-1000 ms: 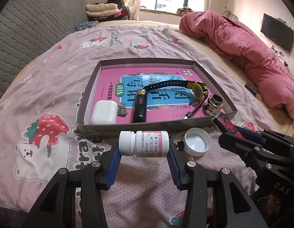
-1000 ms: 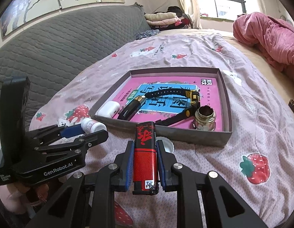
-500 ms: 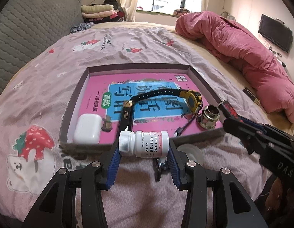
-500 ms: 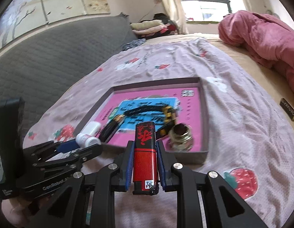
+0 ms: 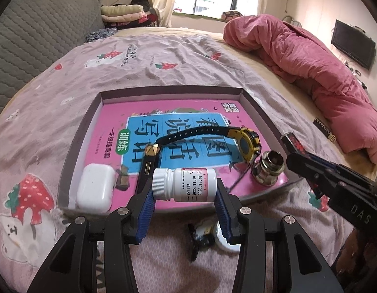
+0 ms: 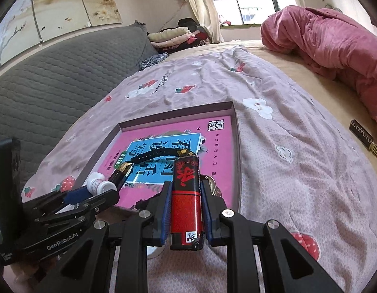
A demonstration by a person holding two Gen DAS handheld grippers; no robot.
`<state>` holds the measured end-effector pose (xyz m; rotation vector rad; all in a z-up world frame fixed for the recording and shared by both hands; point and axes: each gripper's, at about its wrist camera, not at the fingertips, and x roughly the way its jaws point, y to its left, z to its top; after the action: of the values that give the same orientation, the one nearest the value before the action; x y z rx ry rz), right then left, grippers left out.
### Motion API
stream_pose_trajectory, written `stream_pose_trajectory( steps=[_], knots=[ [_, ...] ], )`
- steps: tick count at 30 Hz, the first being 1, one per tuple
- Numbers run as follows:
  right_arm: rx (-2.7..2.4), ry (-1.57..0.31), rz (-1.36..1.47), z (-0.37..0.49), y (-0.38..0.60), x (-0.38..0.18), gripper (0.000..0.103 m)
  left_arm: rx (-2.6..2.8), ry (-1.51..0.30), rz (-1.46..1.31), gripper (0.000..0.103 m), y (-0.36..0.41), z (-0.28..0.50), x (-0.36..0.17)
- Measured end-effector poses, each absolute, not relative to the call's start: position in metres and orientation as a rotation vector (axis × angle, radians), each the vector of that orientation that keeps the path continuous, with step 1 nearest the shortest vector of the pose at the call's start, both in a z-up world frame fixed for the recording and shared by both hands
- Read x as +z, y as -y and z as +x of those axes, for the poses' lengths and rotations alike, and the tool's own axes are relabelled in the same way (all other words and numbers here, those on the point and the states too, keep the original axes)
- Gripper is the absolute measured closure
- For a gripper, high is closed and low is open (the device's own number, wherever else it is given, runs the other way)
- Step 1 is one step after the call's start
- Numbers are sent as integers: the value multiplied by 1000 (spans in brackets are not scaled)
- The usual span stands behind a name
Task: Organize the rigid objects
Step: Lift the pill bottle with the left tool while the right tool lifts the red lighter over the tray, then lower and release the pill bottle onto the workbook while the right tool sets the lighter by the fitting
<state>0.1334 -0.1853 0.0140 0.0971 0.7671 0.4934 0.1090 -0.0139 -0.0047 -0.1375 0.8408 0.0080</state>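
Note:
My left gripper (image 5: 184, 190) is shut on a white pill bottle (image 5: 184, 184), held sideways above the near edge of a shallow grey tray (image 5: 87, 127) with a pink book as its floor. The tray holds a white earbud case (image 5: 95, 189), a black and yellow watch (image 5: 247, 141), a black lighter (image 5: 148, 168) and a metal fitting (image 5: 269, 168). My right gripper (image 6: 184, 195) is shut on a red and black lighter (image 6: 186, 195), above the tray's near right corner (image 6: 234, 131). The bottle also shows in the right wrist view (image 6: 98, 183).
A white cap (image 5: 225, 240) and a small black and white object (image 5: 200, 236) lie on the strawberry bedsheet under my left gripper. A pink duvet (image 5: 310, 68) is heaped at the right. A dark strip (image 6: 364, 140) lies on the bed at far right.
Both grippers have moved forward towards the tray with their objects held. The bottle now hangs over the tray's near edge and the lighter over its right end.

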Motion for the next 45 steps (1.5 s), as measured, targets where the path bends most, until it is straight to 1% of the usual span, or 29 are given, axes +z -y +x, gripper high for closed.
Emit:
stream_pose_trajectory(
  steps=[14,25,33,45],
  knots=[
    [456,-799,45,158,175,1,80,2,-855,-150,56,19,139,-19],
    [459,-799,56,168,172,0,80,16,-872,-157,56,17,149,-30],
    [462,-800,26,165,167,-2,80,22,-866,-152,56,17,154,-31],
    [460,-818,74,173,173,-4,80,44,-868,-128,56,19,159,-32]
  ],
)
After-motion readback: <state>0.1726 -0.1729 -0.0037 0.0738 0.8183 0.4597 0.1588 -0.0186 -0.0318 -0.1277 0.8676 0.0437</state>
